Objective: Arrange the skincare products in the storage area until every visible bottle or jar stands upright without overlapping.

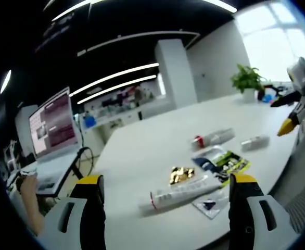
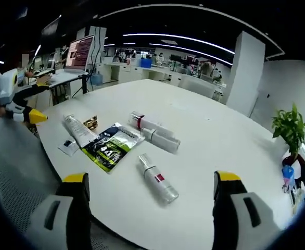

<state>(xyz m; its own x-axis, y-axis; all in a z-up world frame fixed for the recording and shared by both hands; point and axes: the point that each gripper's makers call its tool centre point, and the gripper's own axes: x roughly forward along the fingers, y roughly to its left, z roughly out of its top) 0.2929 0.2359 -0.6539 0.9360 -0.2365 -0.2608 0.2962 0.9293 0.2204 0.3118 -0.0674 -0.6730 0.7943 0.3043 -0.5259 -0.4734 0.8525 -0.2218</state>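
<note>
All the skincare items lie flat on the white table point(image 1: 157, 130). In the left gripper view a white tube point(image 1: 178, 194) lies nearest, with a gold sachet point(image 1: 181, 174), a green-black packet point(image 1: 224, 162), a red-banded bottle point(image 1: 212, 138) and a small bottle point(image 1: 255, 141) beyond. My left gripper point(image 1: 166, 178) is open above the near edge, holding nothing. In the right gripper view a clear bottle point(image 2: 157, 179) lies closest, two bottles point(image 2: 155, 133) sit side by side behind it, and the packet point(image 2: 111, 146) and tube point(image 2: 78, 130) are to the left. My right gripper point(image 2: 152, 178) is open and holds nothing.
A potted plant point(image 2: 290, 130) stands at the table's far end. An open laptop point(image 1: 53, 125) sits on a stand beside the table, with a person's hand point(image 1: 27, 187) at it. A grey mesh chair back point(image 2: 17, 172) is near the table edge. A small flat sachet point(image 1: 210, 204) lies by the tube.
</note>
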